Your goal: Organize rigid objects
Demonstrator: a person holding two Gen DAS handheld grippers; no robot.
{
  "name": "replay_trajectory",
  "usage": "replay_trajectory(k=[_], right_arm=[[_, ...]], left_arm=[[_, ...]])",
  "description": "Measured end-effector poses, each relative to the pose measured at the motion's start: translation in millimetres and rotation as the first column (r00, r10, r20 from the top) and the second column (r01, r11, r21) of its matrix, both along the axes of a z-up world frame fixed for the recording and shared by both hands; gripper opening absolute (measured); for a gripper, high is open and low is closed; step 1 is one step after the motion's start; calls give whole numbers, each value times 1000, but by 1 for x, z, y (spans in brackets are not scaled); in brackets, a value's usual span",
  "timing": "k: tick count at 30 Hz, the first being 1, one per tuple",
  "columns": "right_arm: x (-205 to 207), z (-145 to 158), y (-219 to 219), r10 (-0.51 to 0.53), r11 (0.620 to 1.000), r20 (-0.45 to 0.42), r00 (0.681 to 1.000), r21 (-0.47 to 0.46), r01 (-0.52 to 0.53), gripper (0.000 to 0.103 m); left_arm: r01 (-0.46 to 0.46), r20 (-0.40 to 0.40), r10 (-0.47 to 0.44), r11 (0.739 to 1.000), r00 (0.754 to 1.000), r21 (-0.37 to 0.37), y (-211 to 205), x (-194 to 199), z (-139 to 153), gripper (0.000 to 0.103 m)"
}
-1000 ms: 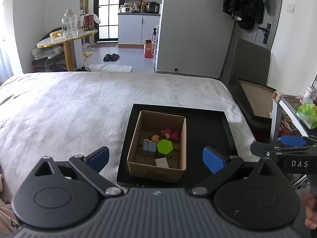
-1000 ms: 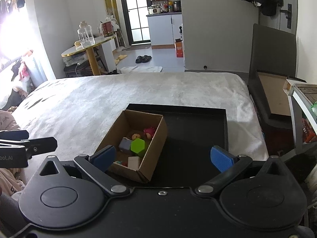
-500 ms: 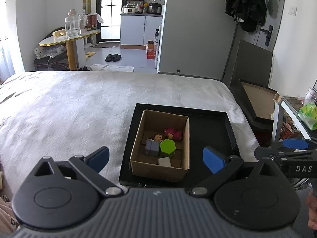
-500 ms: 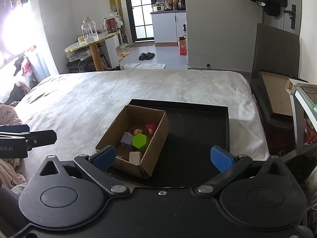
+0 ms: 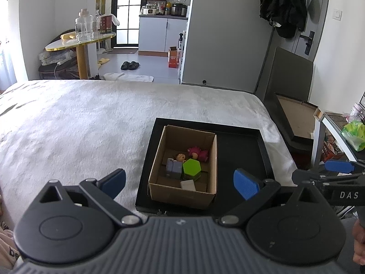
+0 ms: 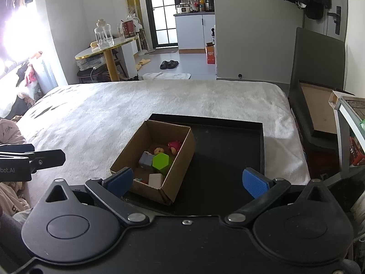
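Note:
An open cardboard box (image 5: 157,171) (image 6: 182,157) stands in the left part of a black tray (image 5: 251,159) (image 6: 228,150) on the white bed. Inside lie a green hexagon block (image 5: 191,168) (image 6: 160,161), a grey block (image 5: 173,168) (image 6: 146,159), a white block (image 5: 188,185) (image 6: 155,179), a small doll head (image 5: 180,157) (image 6: 158,151) and a pink toy (image 5: 198,153) (image 6: 174,146). My left gripper (image 5: 180,182) is open and empty, held back from the box. My right gripper (image 6: 188,180) is open and empty, also short of the box.
The white bed cover (image 5: 79,125) spreads left and beyond the tray. A dark chair with a board (image 5: 294,118) stands past the bed's right edge, next to a shelf (image 5: 342,137). A round table with a glass jar (image 5: 84,26) stands behind the bed.
Both grippers have drawn back and risen a little, so the box and tray look slightly farther away. Both stay open and empty.

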State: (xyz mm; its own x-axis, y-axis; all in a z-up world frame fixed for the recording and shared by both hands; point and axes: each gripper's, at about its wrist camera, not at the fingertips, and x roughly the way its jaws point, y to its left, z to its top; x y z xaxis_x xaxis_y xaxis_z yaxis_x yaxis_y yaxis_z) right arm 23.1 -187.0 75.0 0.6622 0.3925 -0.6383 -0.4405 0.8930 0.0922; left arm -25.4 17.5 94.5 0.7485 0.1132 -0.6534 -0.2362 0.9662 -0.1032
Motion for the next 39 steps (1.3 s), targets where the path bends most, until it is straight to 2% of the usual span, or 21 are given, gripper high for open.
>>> replay_trajectory(k=[39], right_arm=[[-1, -2, 1, -16, 1000, 0, 1000, -3, 16, 103]], left_arm=[[-3, 3, 3, 1000, 1000, -7, 1, -3, -6, 100]])
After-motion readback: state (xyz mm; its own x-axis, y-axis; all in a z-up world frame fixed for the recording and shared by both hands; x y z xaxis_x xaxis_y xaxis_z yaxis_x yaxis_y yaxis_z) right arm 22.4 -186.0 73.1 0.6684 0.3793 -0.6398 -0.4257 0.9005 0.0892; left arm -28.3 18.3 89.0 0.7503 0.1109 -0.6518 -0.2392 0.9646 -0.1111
